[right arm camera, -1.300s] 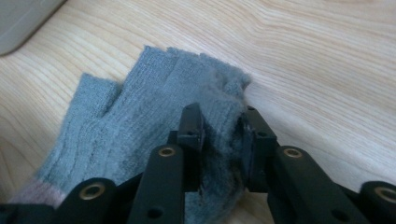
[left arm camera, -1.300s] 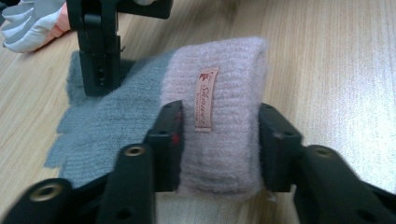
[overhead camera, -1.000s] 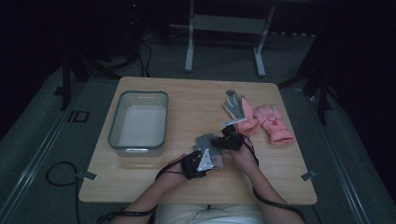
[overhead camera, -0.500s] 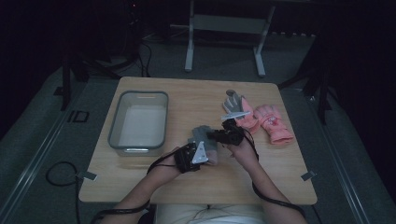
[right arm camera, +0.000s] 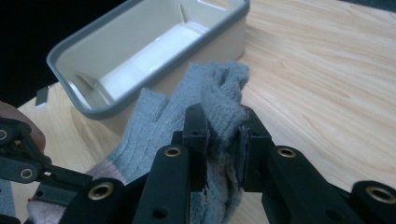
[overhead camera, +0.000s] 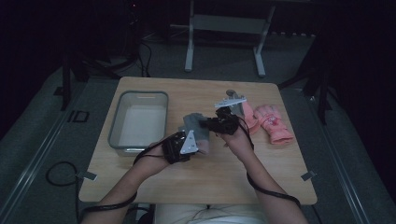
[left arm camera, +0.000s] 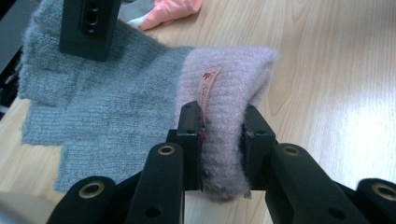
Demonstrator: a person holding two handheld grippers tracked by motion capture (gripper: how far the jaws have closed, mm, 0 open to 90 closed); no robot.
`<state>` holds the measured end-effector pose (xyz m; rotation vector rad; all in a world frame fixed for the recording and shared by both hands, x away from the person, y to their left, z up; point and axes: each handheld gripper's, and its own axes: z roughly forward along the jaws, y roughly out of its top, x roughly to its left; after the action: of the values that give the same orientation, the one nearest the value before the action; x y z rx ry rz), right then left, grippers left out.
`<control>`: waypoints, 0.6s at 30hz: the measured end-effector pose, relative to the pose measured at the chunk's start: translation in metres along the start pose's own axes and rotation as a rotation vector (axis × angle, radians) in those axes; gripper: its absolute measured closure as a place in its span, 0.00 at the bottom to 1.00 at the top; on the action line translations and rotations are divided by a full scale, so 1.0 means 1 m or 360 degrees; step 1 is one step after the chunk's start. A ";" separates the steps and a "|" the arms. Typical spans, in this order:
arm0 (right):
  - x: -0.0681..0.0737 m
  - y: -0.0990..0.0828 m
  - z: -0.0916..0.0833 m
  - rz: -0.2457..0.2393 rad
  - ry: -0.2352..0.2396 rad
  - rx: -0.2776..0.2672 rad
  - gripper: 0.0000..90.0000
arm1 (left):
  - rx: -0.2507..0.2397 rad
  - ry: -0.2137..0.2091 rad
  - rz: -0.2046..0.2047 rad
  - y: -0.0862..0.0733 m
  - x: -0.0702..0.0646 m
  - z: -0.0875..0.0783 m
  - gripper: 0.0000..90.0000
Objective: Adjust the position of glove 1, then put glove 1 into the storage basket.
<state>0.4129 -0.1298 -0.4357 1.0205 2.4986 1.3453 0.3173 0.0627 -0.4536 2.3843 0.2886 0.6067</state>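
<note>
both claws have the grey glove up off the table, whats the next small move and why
Probably carry the grey glove sideways toward the grey bin. The left claw is shut on its pinkish cuff, the right claw on its finger end, and the bin beside them looks empty.

Grey glove [left arm camera: 107, 107], seemingly pinkish cuff [left arm camera: 224, 93]

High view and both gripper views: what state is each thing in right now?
Grey glove: lifted off the table, stretched between both grippers.
Left gripper: shut on the glove's pink cuff.
Right gripper: shut on the glove's finger end.
Grey bin: upright, open, empty.
Pink gloves: lying flat on the table.
</note>
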 end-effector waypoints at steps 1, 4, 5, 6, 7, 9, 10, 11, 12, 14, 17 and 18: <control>0.000 0.000 0.000 0.0000 0.0000 0.0000 0.85 | 0.0000 0.0000 0.0000 0.000 0.000 0.000 0.82; 0.008 0.010 0.004 -0.0030 0.0014 -0.0004 0.85 | 0.0010 0.0016 -0.0007 -0.003 0.003 -0.010 0.82; 0.010 0.012 0.005 -0.0032 0.0019 0.0000 0.85 | 0.0013 0.0015 -0.0007 -0.004 0.004 -0.012 0.82; 0.011 0.014 0.006 -0.0037 0.0024 0.0002 0.85 | 0.0018 0.0021 -0.0003 -0.005 0.005 -0.014 0.82; 0.012 0.016 0.008 -0.0039 0.0028 0.0003 0.85 | 0.0023 0.0016 -0.0002 -0.006 0.006 -0.016 0.82; 0.013 0.018 0.009 -0.0042 0.0033 0.0003 0.85 | 0.0023 0.0016 -0.0002 -0.006 0.006 -0.016 0.82; 0.015 0.021 0.011 -0.0046 0.0039 0.0004 0.85 | 0.0034 0.0018 -0.0002 -0.008 0.010 -0.021 0.82; 0.015 0.023 0.013 -0.0045 0.0045 0.0005 0.85 | 0.0041 0.0018 0.0000 -0.008 0.012 -0.023 0.82; 0.016 0.025 0.014 -0.0047 0.0048 0.0008 0.85 | 0.0050 0.0025 0.0006 -0.009 0.013 -0.025 0.82; 0.019 0.030 0.017 -0.0050 0.0049 0.0010 0.85 | 0.0057 0.0020 0.0012 -0.010 0.017 -0.028 0.82; 0.023 0.038 0.022 -0.0063 0.0061 0.0007 0.85 | 0.0075 0.0027 0.0015 -0.013 0.022 -0.035 0.82; 0.024 0.041 0.024 -0.0065 0.0069 0.0004 0.85 | 0.0082 0.0035 0.0015 -0.014 0.024 -0.037 0.82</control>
<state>0.4246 -0.0832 -0.4134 0.9456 2.5383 1.3671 0.3195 0.1018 -0.4285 2.4307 0.3058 0.6378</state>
